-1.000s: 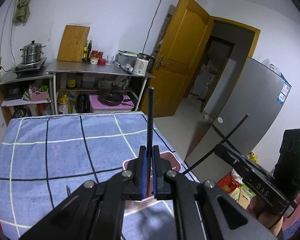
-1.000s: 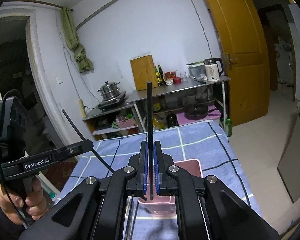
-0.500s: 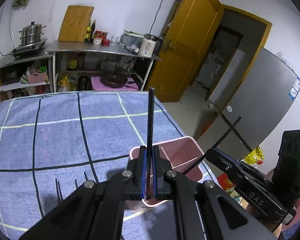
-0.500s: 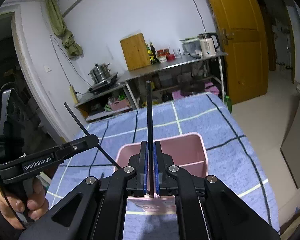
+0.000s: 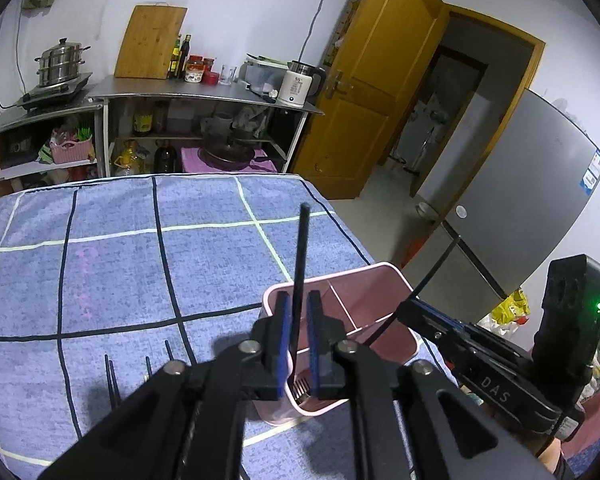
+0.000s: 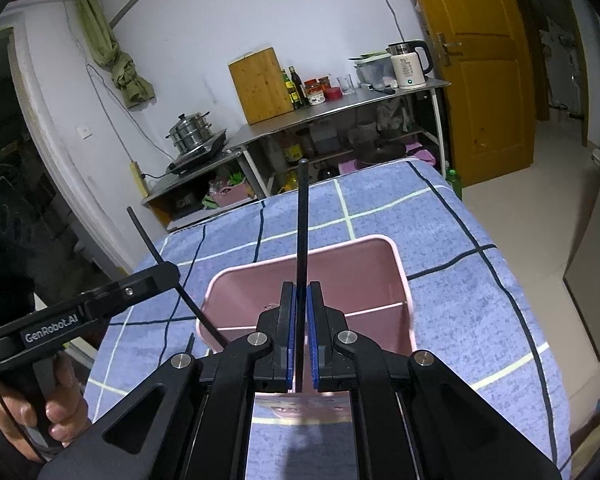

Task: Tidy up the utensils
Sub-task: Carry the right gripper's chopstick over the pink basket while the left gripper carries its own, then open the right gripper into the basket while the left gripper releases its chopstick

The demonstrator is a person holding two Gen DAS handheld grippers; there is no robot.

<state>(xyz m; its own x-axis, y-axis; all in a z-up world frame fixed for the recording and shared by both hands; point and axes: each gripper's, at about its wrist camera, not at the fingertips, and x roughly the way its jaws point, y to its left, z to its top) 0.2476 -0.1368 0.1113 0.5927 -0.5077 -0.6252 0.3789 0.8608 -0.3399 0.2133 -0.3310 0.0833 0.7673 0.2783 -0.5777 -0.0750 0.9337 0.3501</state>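
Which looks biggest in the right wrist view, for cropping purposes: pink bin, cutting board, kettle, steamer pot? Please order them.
1. pink bin, by far, though it is nearest the camera.
2. cutting board.
3. kettle and steamer pot look about alike; I would not rank them.

A home kitchen, plainly: a steel shelf [image 5: 204, 94] runs along the white wall with a steamer pot [image 5: 62, 60] on a stove, a chopping board [image 5: 152, 42] leaning upright, sauce bottles [image 5: 180, 56] and a kettle [image 5: 300, 86]. Pans and a pink basket [image 5: 70, 148] sit on the lower shelves. A fridge [image 5: 532, 200] stands beside an open yellow door [image 5: 376, 92], and a blue checked cloth [image 5: 112, 264] covers the table.
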